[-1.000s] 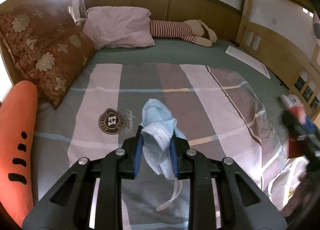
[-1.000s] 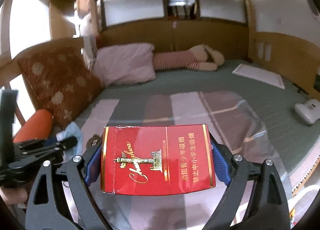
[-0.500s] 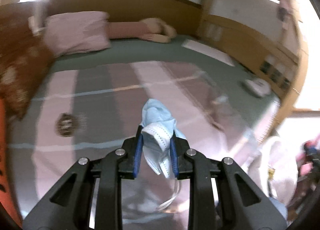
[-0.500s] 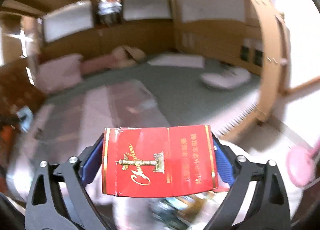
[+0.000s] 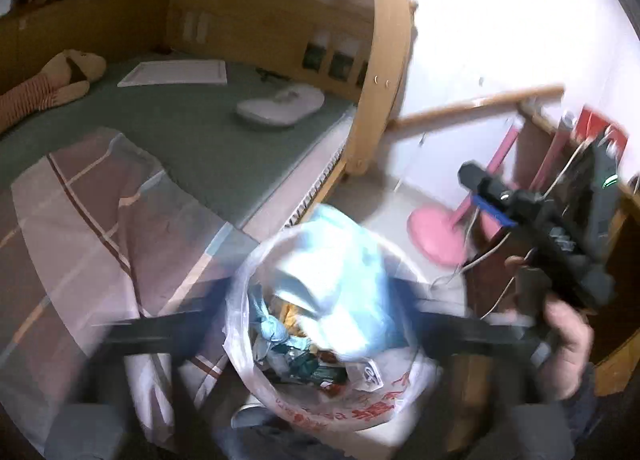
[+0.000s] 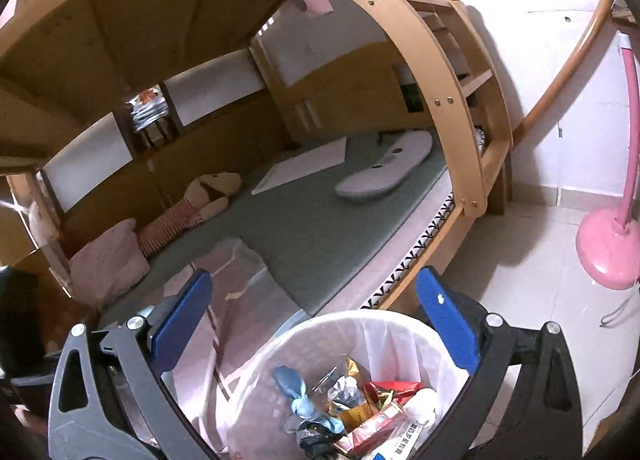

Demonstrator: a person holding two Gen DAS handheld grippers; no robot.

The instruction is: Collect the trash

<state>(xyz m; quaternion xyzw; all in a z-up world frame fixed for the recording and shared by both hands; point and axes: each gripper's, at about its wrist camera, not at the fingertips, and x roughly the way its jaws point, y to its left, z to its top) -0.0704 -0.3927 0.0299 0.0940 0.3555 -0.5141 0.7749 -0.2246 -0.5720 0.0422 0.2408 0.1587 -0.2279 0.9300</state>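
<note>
Trash bag [image 6: 360,344] sits right under my wide, empty right claw [image 6: 316,320]; left claw [image 5: 320,300] is opening, face mask [image 5: 340,284] dropping, so I'd hold centred above it.

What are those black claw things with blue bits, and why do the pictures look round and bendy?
Those are grabbing tools that a person holds, one in each hand. Each carries a wide, bendy-looking camera, so there is one picture per tool. The right gripper has its blue jaws wide apart with nothing in them, above a trash bin beside the bed. The left gripper is blurred: its jaws are opening and a pale blue face mask is above the same bin. A red packet lies inside.
</note>
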